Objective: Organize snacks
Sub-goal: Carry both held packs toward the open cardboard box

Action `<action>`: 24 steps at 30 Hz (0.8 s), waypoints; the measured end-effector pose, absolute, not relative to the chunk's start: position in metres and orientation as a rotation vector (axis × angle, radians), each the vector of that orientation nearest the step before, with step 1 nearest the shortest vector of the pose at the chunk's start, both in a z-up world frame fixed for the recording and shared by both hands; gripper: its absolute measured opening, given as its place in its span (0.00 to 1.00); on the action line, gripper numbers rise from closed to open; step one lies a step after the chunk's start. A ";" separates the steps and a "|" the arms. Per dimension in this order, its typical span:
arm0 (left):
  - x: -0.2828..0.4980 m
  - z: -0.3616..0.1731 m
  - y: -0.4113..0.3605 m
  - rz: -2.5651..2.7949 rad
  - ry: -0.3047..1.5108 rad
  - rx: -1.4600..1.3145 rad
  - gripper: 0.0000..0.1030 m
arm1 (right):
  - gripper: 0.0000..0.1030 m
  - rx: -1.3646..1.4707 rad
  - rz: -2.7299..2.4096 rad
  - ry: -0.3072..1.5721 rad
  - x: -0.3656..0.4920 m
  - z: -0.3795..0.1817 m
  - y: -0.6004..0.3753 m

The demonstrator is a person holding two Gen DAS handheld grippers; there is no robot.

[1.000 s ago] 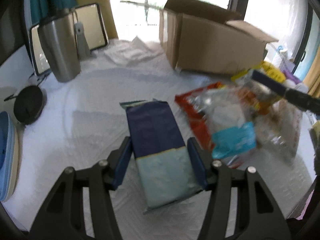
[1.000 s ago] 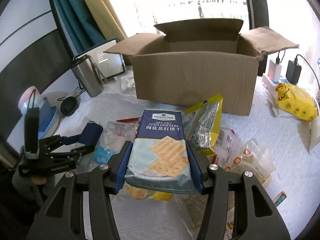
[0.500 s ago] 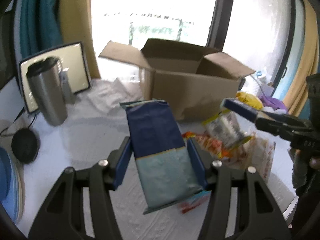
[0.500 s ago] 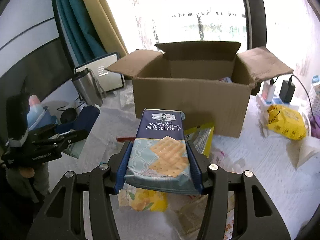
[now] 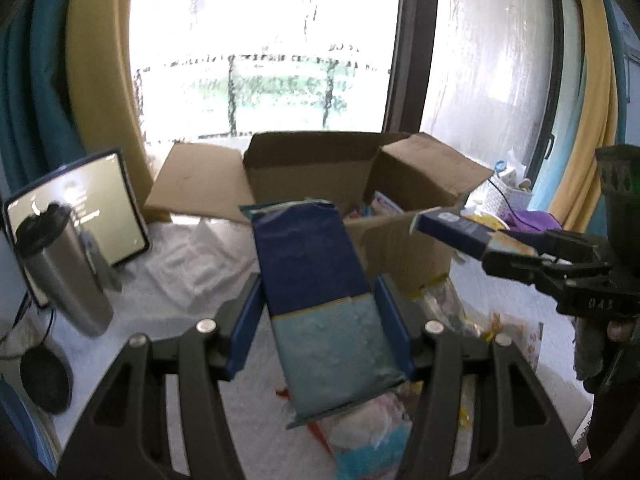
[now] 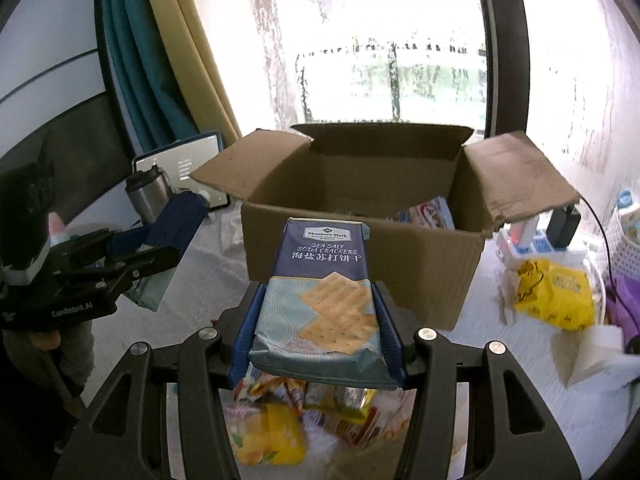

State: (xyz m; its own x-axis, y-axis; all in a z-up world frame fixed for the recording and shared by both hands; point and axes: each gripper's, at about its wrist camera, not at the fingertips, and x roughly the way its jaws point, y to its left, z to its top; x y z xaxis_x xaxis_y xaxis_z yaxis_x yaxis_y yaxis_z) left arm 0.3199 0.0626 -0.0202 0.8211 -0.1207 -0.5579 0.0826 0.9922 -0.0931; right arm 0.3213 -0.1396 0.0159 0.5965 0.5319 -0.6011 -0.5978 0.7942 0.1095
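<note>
A home room: curtains [image 6: 160, 60] hang left of the balcony window [image 6: 380, 40], behind a cardboard box [image 6: 360, 240].

Daylight pours in from the window [image 5: 264, 48] at twelve o'clock in both my views, blown out to white glare on the left wrist. The cardboard box [image 6: 360, 240] stands backlit, its near wall in shade. My left view is soft with motion blur; the right is sharper, blurring only toward six o'clock. Fisheye bending curves the edges, and the corners go black.
</note>
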 end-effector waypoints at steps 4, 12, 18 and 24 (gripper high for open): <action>0.344 -0.015 0.065 -0.120 0.586 -0.069 0.56 | 0.54 -0.114 0.650 0.658 0.336 0.018 -0.137; 0.400 -0.014 0.071 -0.170 0.599 -0.095 0.56 | 0.54 -0.120 0.623 0.649 0.373 0.020 -0.128; 0.444 -0.016 0.072 -0.186 0.601 -0.084 0.56 | 0.54 -0.112 0.593 0.652 0.405 0.020 -0.122; 0.489 -0.029 0.075 -0.175 0.640 -0.117 0.57 | 0.54 -0.106 0.579 0.673 0.445 0.018 -0.110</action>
State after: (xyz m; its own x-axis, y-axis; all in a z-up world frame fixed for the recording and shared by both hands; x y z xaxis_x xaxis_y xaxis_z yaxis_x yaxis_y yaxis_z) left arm 0.4887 0.0750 -0.0285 0.7879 -0.1984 -0.5829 0.1265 0.9786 -0.1621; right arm 0.4452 -0.1103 0.0176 0.6318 0.4714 -0.6153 -0.5379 0.8382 0.0898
